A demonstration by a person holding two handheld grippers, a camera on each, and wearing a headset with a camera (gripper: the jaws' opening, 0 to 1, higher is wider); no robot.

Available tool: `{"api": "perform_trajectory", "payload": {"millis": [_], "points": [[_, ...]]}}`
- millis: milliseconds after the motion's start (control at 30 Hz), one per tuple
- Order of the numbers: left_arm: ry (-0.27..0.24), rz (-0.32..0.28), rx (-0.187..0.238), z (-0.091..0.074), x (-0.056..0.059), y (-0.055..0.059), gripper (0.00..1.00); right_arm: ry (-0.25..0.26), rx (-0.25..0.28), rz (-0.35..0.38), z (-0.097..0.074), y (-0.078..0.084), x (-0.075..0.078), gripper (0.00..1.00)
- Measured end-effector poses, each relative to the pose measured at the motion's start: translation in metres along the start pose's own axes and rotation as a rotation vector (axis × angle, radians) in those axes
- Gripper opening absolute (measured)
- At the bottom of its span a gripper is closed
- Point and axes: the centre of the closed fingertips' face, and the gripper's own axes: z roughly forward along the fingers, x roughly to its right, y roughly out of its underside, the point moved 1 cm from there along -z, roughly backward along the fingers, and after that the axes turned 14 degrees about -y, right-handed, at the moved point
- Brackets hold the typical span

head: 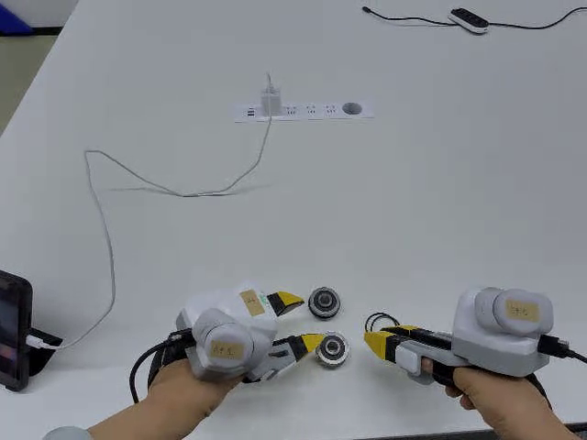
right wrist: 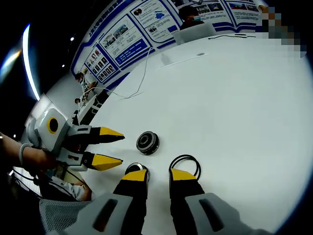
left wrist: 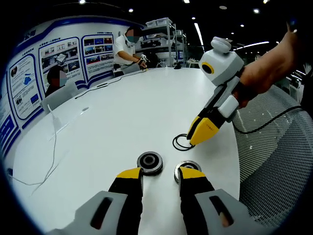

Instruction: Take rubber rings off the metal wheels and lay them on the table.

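At the far left edge of the table (head: 431,202) a dark device (head: 11,328) stood, with a white cable (head: 108,243) looping from it up to the power strip (head: 303,111) further back.

I held my left gripper (head: 302,321) low over the table near my edge, its yellow-tipped jaws spread wide and holding nothing. Two metal wheels lay flat on the table right at its tips. The far wheel (head: 324,302) sat just past the upper jaw tip, apart from it, and showed a dark outer rim in the left gripper view. The near wheel (head: 331,348) lay against the lower jaw tip, touching it or nearly so, and its rim looked greyer. I could not tell whether either wheel carried a ring.

To the right of the wheels, black rubber rings (head: 380,321) lay on the table as overlapping loops, off the wheels.

My right gripper (head: 376,341) pointed in from the right, towards the left one. Its tips sat just beside the rings. In the right gripper view its jaws stood a little apart with bare table between them, gripping nothing. The rings lay just past one tip, and the near wheel peeked out behind the other.
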Motion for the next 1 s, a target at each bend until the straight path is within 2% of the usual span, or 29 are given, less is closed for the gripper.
{"api": "perform_trajectory", "payload": {"millis": [200, 633, 1000], "points": [[-0.009, 0.011, 0.0, 0.008, -0.003, -0.006, 0.27, -0.017, 0.013, 0.016, 0.005, -0.003, -0.004, 0.17], [-0.023, 0.017, -0.039, 0.019, -0.008, -0.006, 0.18, -0.041, 0.02, 0.026, 0.014, -0.009, -0.009, 0.14], [-0.018, 0.012, -0.052, 0.031, -0.009, -0.009, 0.17, -0.043, 0.022, 0.035, 0.015, -0.009, -0.008, 0.14]]}}
